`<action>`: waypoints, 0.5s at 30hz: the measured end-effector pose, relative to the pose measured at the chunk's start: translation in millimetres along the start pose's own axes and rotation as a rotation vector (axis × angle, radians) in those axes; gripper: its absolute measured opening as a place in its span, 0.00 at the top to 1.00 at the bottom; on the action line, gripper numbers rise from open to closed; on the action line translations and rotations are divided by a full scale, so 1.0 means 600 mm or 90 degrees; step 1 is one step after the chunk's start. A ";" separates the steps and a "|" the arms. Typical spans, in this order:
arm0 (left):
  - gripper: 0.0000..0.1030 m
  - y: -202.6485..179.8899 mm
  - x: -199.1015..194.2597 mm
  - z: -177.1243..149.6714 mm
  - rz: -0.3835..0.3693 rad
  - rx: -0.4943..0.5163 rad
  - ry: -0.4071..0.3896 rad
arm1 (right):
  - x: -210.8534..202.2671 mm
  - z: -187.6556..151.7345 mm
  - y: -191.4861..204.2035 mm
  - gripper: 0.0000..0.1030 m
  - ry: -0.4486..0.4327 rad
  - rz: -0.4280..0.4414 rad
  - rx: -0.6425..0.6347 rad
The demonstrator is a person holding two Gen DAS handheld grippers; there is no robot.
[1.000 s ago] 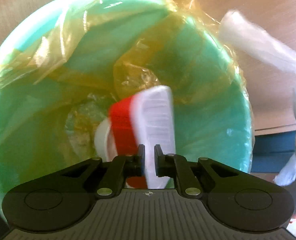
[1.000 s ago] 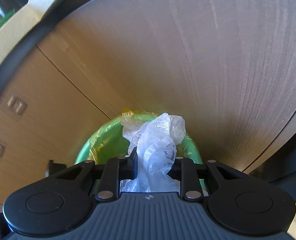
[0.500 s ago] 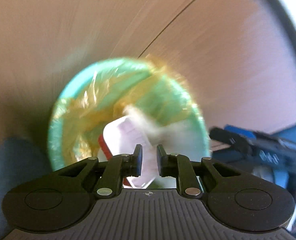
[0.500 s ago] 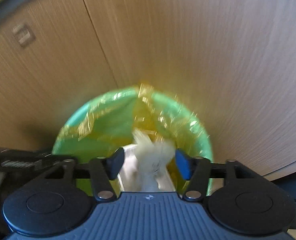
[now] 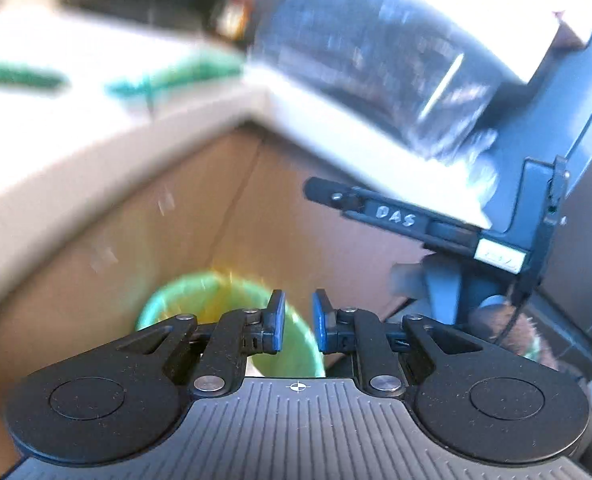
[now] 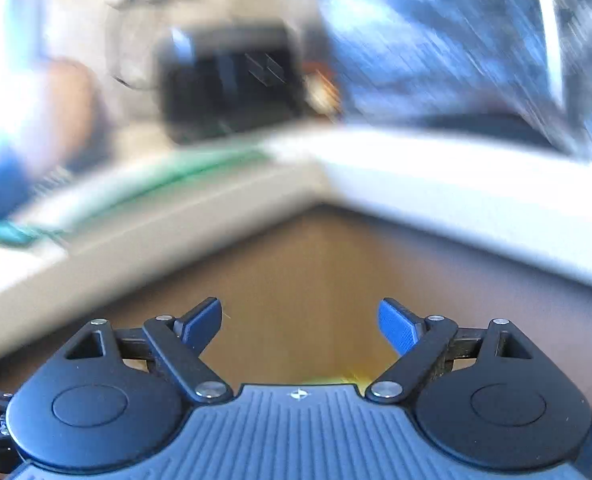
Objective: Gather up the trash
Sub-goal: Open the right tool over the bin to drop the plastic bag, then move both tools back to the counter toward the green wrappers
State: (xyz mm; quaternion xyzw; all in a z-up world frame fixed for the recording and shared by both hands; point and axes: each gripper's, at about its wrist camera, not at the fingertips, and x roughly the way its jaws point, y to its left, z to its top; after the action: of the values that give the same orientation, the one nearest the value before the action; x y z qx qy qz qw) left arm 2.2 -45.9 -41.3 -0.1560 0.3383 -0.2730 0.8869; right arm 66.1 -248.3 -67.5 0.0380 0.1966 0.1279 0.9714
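Both grippers empty, lifted clear of the bin

Both views heavily blurred. Left gripper [image 5: 298,322] with fingers close together but a narrow gap showing between the blue pads [image 5: 276,322], nothing pinched; a second ago clamped on a red-and-white carton over the bin's mouth. Green trash bin [image 5: 292,344] with its yellow liner [image 5: 226,300] now small at lower centre of the left view, partly hidden behind the fingers, against the brown cabinet front [image 5: 296,220]. Carton and crumpled clear plastic no longer seen in either gripper; contents of the bin too blurred to make out.

Right gripper [image 6: 299,326] spread wide, blue pads [image 6: 397,326] well apart, empty; a second ago pressed on the clear plastic. Only a yellow-green sliver of bin rim [image 6: 327,380] at bottom centre of the right view. Pale countertop edge [image 6: 435,184] across the middle. Other handheld gripper [image 5: 415,220] at right of the left view.
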 end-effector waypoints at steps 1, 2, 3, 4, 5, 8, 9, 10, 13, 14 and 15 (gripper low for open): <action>0.83 -0.007 -0.034 0.015 0.021 0.009 -0.020 | -0.006 0.016 0.021 0.15 -0.009 0.022 -0.006; 0.83 -0.012 -0.061 0.027 0.050 0.020 -0.039 | -0.009 0.030 0.041 0.15 -0.017 0.045 -0.010; 0.83 -0.017 -0.093 0.040 0.087 0.034 -0.057 | -0.013 0.043 0.063 0.15 -0.023 0.070 -0.019; 0.83 -0.019 -0.120 0.052 0.130 0.044 -0.071 | -0.014 0.055 0.085 0.15 -0.027 0.092 -0.030; 0.83 -0.019 -0.140 0.061 0.172 0.047 -0.083 | -0.012 0.066 0.105 0.15 -0.028 0.113 -0.041; 0.83 0.002 -0.189 0.083 0.280 0.044 -0.103 | 0.009 0.100 0.160 0.15 0.008 0.188 -0.066; 0.83 0.010 -0.196 0.087 0.308 0.038 -0.107 | 0.021 0.106 0.176 0.15 0.026 0.207 -0.072; 0.83 0.014 -0.214 0.092 0.334 0.032 -0.108 | 0.033 0.111 0.193 0.15 0.042 0.219 -0.080; 0.83 0.035 -0.233 0.105 0.395 0.018 -0.093 | 0.057 0.113 0.251 0.15 0.068 0.214 -0.140; 0.83 0.045 -0.238 0.106 0.399 0.012 -0.079 | 0.063 0.111 0.268 0.15 0.066 0.199 -0.165; 0.83 0.054 -0.238 0.110 0.396 0.001 -0.063 | 0.063 0.103 0.285 0.15 0.066 0.190 -0.190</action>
State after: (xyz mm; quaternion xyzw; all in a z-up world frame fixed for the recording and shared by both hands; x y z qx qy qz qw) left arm -29.5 70.3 64.9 -0.0575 0.3262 0.0187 0.9434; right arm 83.7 -75.1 -3.7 -0.0843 0.2177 0.3000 0.9249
